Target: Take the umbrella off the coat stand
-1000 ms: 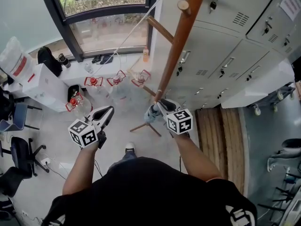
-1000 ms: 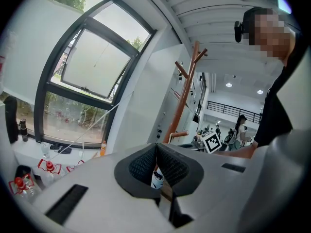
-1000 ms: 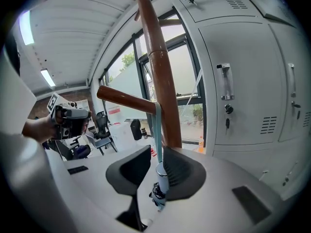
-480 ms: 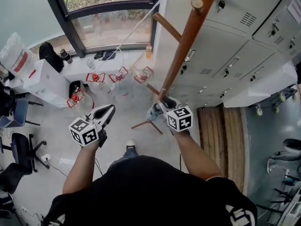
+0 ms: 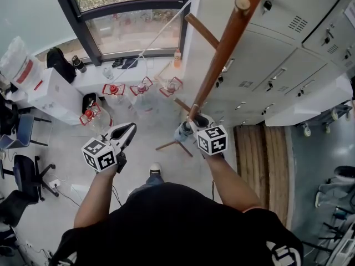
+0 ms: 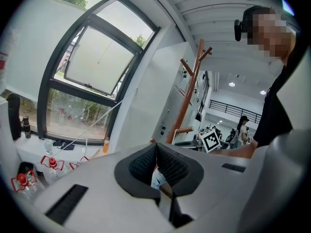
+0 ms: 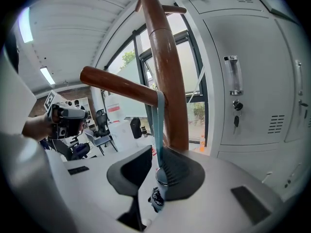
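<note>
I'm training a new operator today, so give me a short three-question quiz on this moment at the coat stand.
1. True or false: the left gripper holds the umbrella.
2. The jaws of the right gripper are: A) shut, empty; B) apart, umbrella between them; C) out of view.
3. Fill in: the umbrella's strap hangs over a wooden ___ of the coat stand.
Key: 1 false; 2 B; 3 peg.

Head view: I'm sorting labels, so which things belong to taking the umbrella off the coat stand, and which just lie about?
Job: umbrella, hanging on the coat stand; right gripper, open around the umbrella's handle.
Lying about: red-capped bottles; white box; office chair; lockers; left gripper, shut and empty.
</note>
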Demonstrator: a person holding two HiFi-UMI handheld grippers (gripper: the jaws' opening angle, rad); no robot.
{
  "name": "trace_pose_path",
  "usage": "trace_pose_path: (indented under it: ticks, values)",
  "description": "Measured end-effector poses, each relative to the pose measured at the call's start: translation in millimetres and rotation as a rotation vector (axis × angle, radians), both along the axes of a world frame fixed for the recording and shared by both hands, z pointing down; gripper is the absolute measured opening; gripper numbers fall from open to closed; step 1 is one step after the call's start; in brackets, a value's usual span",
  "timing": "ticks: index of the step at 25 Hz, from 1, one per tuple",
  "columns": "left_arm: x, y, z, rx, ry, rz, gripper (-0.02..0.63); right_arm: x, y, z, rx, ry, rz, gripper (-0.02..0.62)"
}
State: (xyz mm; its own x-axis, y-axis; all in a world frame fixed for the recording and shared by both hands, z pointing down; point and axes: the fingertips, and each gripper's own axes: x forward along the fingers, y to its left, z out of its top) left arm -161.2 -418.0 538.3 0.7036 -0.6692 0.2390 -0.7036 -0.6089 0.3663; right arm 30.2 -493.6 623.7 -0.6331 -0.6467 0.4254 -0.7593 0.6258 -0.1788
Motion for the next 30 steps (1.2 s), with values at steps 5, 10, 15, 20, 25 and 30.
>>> trace_pose_path:
  ticks: [5, 10, 15, 20, 25, 30]
  values:
    - [-0.3, -2.4, 0.3, -0.001, 0.001, 0.0, 0.021, -0.4, -0.9, 0.1, 0.001, 0.001, 0.002, 0.067]
    - [2.0, -1.9, 2.8, -0.005, 0.0, 0.007, 0.021, 0.6, -1.4, 2.2, 0.004, 0.002, 0.005, 0.057]
    - [-0.5, -2.1, 3.5, -0.006, 0.001, 0.001, 0.021, 1.4, -1.6, 2.8, 0.003, 0.005, 0.008, 0.049]
    - [-1.9, -0.9, 4.0, -0.007, 0.0, 0.002, 0.021, 1.3, -1.0, 3.1, 0.003, 0.005, 0.01, 0.048]
    - [-2.5, 0.1, 5.7, -0.013, -0.001, 0.006, 0.021, 1.5, -1.4, 3.2, 0.001, 0.002, 0.015, 0.044]
    - [-5.3, 0.8, 5.2, -0.007, 0.003, 0.002, 0.021, 1.7, -1.2, 3.5, 0.002, 0.007, 0.02, 0.028]
